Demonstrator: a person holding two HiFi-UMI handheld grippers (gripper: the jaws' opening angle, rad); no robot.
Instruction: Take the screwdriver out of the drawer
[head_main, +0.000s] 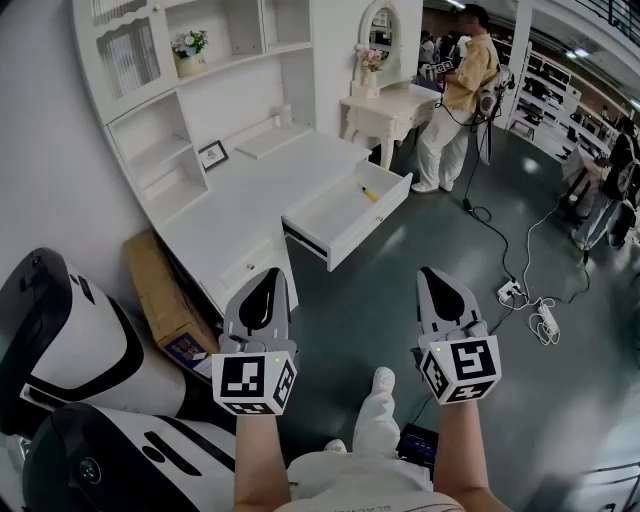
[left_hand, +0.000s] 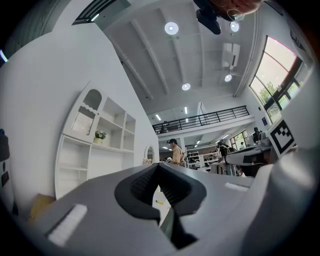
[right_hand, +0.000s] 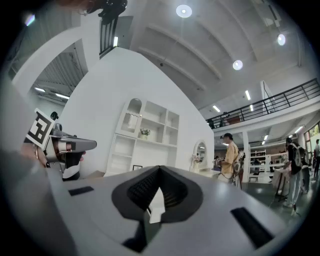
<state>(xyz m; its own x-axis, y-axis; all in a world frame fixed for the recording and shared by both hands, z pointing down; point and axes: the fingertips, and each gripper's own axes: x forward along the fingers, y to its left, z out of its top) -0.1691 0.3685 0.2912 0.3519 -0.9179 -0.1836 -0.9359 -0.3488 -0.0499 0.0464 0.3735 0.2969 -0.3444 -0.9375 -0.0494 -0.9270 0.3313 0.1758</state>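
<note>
A small yellow screwdriver (head_main: 370, 193) lies inside the open white drawer (head_main: 335, 212), which is pulled out of the white desk (head_main: 250, 200). Both grippers hang in the air well short of the drawer, side by side and pointing toward it. My left gripper (head_main: 270, 272) is shut with nothing in it. My right gripper (head_main: 432, 272) is also shut and empty. In the left gripper view the jaws of the left gripper (left_hand: 159, 165) meet, and the screwdriver (left_hand: 158, 202) shows as a tiny yellow streak far beyond them. In the right gripper view the right gripper (right_hand: 160, 168) shows its jaws together.
A cardboard box (head_main: 165, 295) leans at the desk's left end, beside bulky white-and-black machines (head_main: 70, 350). A person (head_main: 455, 90) stands by a white dressing table (head_main: 390, 105) at the back. Cables and a power strip (head_main: 545, 320) lie on the grey floor at the right.
</note>
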